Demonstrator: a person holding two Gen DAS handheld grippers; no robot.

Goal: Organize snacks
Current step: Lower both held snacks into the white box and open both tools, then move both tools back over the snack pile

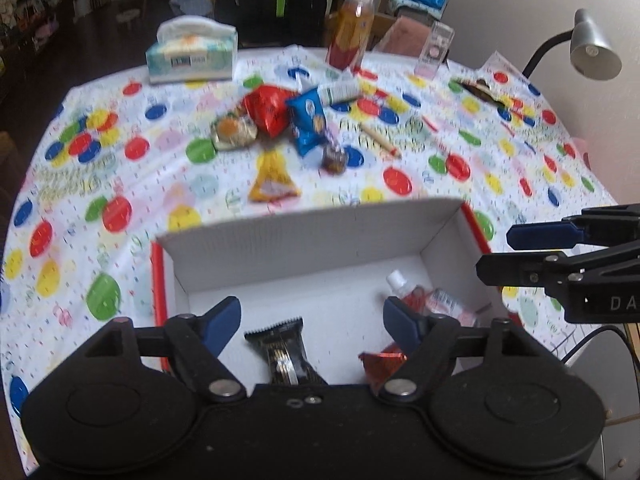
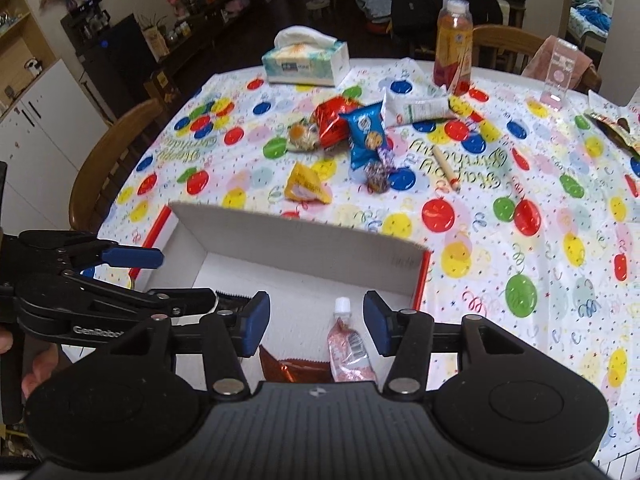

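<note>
A white box with red outer sides (image 1: 304, 240) (image 2: 304, 244) stands at the near edge of the table. Inside lie a black snack bar (image 1: 284, 354), a red wrapper (image 1: 384, 364) (image 2: 296, 368) and a pink pouch with a white cap (image 1: 436, 300) (image 2: 350, 344). My left gripper (image 1: 312, 320) (image 2: 188, 279) hovers open over the box, holding nothing. My right gripper (image 2: 316, 324) (image 1: 494, 252) is open and empty above the box's right part. Beyond the box lie a red bag (image 1: 266, 110) (image 2: 330, 120), a blue cookie bag (image 1: 308, 120) (image 2: 366, 134), a yellow triangular pack (image 1: 272, 178) (image 2: 306, 190), a clear packet (image 1: 234, 130) and a small candy (image 1: 334, 158).
The round table carries a balloon-print cloth (image 2: 520, 240). At its far side stand a tissue box (image 1: 192, 56), an orange drink bottle (image 1: 352, 30) and a clear stand (image 2: 558, 72). A white tube (image 2: 416, 108) and a pencil (image 2: 446, 168) lie near the snacks. A wooden chair (image 2: 108, 172) stands left, a lamp (image 1: 592, 46) right.
</note>
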